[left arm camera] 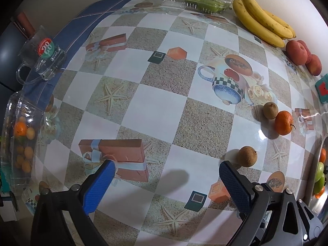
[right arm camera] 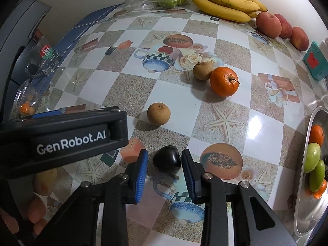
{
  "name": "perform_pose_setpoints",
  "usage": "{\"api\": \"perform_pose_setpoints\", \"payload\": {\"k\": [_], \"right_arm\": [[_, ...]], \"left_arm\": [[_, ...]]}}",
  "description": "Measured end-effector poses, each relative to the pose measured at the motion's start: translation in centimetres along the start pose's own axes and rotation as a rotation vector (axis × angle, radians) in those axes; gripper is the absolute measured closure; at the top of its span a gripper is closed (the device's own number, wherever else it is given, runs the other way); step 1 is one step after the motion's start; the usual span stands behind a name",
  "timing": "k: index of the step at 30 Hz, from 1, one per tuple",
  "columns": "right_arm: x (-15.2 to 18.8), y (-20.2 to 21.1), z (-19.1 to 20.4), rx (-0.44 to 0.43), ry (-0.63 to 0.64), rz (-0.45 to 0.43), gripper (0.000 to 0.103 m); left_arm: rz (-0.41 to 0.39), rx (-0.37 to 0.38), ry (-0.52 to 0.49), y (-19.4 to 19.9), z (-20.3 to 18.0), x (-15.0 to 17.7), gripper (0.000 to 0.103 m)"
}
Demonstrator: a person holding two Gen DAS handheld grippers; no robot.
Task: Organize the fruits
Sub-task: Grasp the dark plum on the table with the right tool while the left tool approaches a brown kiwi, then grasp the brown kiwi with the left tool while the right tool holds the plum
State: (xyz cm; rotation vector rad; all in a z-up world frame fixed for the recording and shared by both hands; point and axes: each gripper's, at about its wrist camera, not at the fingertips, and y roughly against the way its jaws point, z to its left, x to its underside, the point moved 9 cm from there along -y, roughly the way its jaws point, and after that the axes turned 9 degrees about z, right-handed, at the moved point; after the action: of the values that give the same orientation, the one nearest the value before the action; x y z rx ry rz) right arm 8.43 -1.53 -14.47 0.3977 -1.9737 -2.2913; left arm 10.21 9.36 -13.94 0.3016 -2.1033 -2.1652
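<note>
A small dark plum [right arm camera: 167, 160] lies on the patterned tablecloth between the blue pads of my right gripper [right arm camera: 165, 152]. The right pad touches its side, while a thin gap shows at the left pad. My left gripper [left arm camera: 166, 165] hangs wide open over the cloth with nothing between its fingers; its black body [right arm camera: 61, 139] crosses the right wrist view at the left. A brown round fruit [left arm camera: 247, 156] sits just beyond its right finger. Farther off, another brown fruit [right arm camera: 202, 71] touches a tangerine [right arm camera: 224, 81]. A metal plate [right arm camera: 307, 215] at the right edge holds green fruits and tangerines.
Bananas [right arm camera: 223, 4] and peaches [right arm camera: 268, 24] line the far wall. A clear clamshell of green fruits [left arm camera: 203, 2] sits beside them. A glass mug [left arm camera: 48, 56] and a clear box of small orange fruits [left arm camera: 22, 141] stand on the left. A teal box [right arm camera: 314, 61] stands right.
</note>
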Motion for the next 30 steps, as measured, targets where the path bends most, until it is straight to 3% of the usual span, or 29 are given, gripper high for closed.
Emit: {"api": "perform_pose_setpoints", "payload": {"k": [10, 19, 30], "right_arm": [[0.3, 0.5, -0.6, -0.020, -0.015, -0.003, 0.074], [0.1, 2.7, -2.3, -0.033, -0.060, -0.053, 0.074], [0.4, 4.9, -8.6, -0.019, -0.233, -0.100, 0.074]], "left_arm": [[-0.005, 0.004, 0.000, 0.1, -0.2, -0.2, 0.000], [-0.034, 0.057, 0.037, 1.2, -0.4, -0.6, 0.002], [-0.049, 0.176, -0.017, 1.7, -4.2, -0.8, 0.018]]}}
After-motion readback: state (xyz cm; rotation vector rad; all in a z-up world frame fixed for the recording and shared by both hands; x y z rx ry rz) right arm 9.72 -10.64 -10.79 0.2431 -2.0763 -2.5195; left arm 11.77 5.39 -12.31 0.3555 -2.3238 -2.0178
